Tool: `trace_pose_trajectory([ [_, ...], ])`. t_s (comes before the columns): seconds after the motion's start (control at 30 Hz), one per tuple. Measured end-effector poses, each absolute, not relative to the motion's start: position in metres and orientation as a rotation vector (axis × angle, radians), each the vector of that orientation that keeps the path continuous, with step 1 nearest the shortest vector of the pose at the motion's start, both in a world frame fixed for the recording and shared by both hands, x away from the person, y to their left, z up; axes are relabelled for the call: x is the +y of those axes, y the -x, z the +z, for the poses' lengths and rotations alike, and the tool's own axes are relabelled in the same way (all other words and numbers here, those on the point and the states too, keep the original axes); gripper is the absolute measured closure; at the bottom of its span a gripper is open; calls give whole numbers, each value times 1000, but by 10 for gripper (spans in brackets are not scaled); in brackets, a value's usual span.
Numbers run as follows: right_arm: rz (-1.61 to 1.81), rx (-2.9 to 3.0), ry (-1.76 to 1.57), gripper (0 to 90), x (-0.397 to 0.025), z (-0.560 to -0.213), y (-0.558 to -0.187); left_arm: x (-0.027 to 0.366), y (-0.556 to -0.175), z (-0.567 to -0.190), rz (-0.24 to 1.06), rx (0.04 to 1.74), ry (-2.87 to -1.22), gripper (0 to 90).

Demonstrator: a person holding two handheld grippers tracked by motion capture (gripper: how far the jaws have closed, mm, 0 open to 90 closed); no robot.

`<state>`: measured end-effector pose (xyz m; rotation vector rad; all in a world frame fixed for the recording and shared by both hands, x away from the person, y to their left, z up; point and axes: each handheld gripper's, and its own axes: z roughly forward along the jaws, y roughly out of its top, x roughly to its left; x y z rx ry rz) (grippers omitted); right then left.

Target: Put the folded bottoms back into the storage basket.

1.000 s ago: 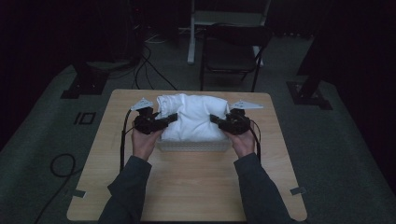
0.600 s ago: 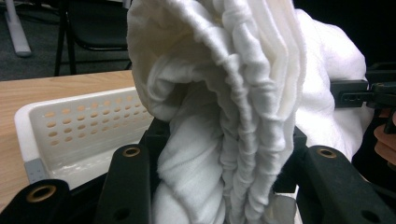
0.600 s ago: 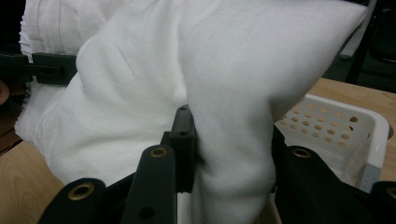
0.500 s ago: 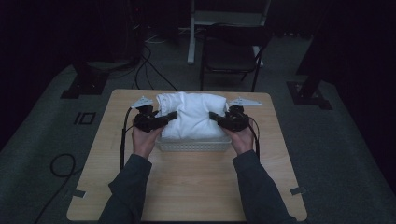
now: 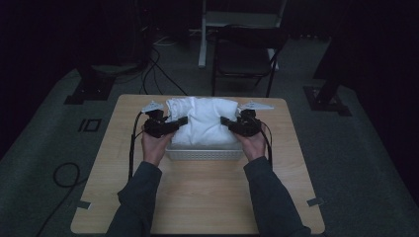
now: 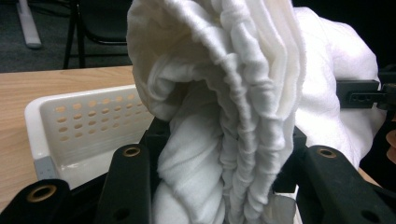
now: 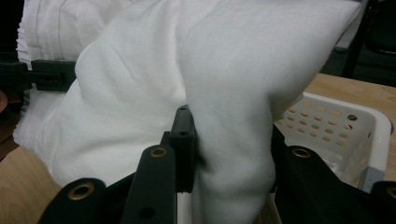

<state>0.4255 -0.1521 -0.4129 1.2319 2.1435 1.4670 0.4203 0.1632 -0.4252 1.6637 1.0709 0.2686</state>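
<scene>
A bulky white folded towel (image 5: 203, 121) sits over a white perforated plastic basket (image 5: 205, 154) near the far middle of the wooden surface (image 5: 197, 197), held up at both ends so that most of it bulges above the basket's rim. The left gripper (image 5: 179, 122) has its fingers (image 6: 130, 177) clamped on the towel's left end, where the left gripper view shows several stacked, ruffled hem edges pinched together between them. The right gripper (image 5: 225, 121) has its fingers (image 7: 182, 140) clamped on the smoother right end, a thick fold of plain cloth squeezed between them, with the basket's holed wall (image 7: 336, 126) just behind.

The towel looks soft, limp and light for its bulk: it sags and puckers around each grip and will not hold a shape of its own. It is not fragile, and the napped cloth should not slip easily, but a bite on only the outer layers would probably let the inner folds slide out and the bundle unroll. The sounder hold is the one seen here, across the whole thickness of the folded ends, with both sides kept level so the middle does not droop or catch on the basket's rim. Being compressible, it should press down into the basket without force.
</scene>
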Motion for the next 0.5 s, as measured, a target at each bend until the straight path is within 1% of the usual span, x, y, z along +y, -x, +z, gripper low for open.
trace_pose_trajectory([
  [0.5, 1445, 2130, -1298, 686, -152, -424, -438, 156, -432, -432, 273, 1127, -1666, 537],
])
